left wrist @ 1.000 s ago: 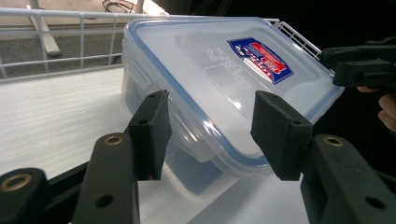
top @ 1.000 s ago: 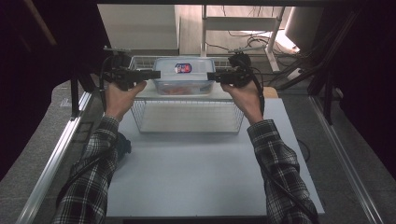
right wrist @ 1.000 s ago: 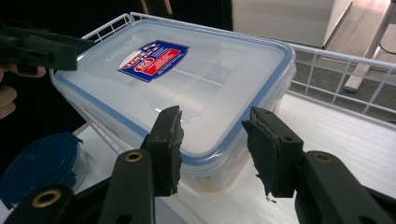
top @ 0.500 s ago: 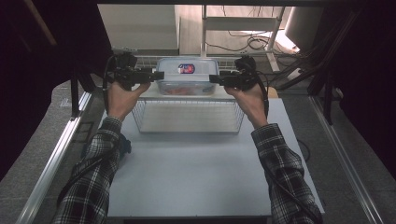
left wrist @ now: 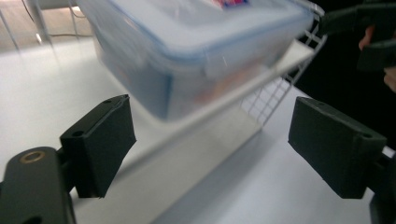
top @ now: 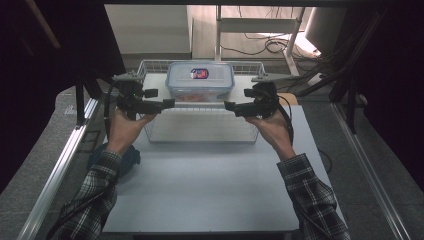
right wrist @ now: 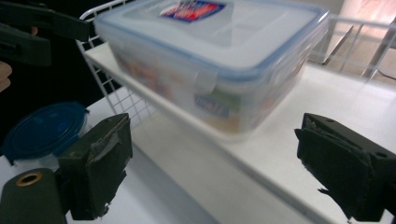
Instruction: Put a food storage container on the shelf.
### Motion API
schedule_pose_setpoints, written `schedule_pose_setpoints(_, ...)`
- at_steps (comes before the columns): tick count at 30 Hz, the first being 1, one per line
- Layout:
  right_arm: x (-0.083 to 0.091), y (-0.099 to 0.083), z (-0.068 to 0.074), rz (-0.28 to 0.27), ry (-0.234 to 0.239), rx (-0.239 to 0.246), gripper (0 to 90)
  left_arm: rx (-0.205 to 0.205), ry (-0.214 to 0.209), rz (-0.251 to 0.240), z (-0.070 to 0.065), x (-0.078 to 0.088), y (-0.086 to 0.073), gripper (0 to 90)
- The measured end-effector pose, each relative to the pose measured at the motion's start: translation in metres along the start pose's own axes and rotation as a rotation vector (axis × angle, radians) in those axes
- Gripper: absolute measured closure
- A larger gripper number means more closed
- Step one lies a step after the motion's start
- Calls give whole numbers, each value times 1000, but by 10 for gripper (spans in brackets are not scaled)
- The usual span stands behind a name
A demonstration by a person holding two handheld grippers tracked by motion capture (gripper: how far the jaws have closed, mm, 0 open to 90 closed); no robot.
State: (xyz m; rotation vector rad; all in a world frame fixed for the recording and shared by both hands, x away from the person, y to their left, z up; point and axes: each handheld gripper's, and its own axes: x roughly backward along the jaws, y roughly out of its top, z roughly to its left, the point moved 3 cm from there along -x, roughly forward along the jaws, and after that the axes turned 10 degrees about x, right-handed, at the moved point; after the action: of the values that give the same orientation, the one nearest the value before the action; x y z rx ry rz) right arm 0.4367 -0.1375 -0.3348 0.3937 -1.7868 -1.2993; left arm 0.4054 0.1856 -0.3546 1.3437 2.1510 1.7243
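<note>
With both jaws just spreading wide, my left hand-held gripper (top: 169, 103) and right hand-held gripper (top: 230, 106) flanked the lidded container (top: 200, 81) on the wire rack (top: 200, 131), gripping nothing.

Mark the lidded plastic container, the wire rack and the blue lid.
lidded plastic container (top: 200, 82), high view, lid top.
wire rack (top: 200, 137), high view, front mesh.
blue lid (right wrist: 44, 128), right gripper view, top face.

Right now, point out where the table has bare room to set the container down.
The broad white table surface between the wire rack and the near edge, flanked by both plaid sleeves, lies bare. The rack's shelf beside the lidded container has narrow strips only. It is crowded at the left edge, where a blue lid lies, and around each hand-held gripper, left and right.
</note>
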Motion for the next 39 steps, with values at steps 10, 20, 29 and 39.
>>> schedule_pose_setpoints(10,8,-33,23,19,34,43,58,-45,-3,34,-15,3,-56,140)
schedule_pose_setpoints(20,21,-58,48,-4,56,80,36,-63,-43,26,-32,7,-99,107)
schedule_pose_setpoints(29,28,-89,61,5,54,99,24,-46,-55,49,-39,4,-135,97)
schedule_pose_setpoints(39,29,-108,71,28,67,117,17,-61,-50,62,-44,0,-165,82)
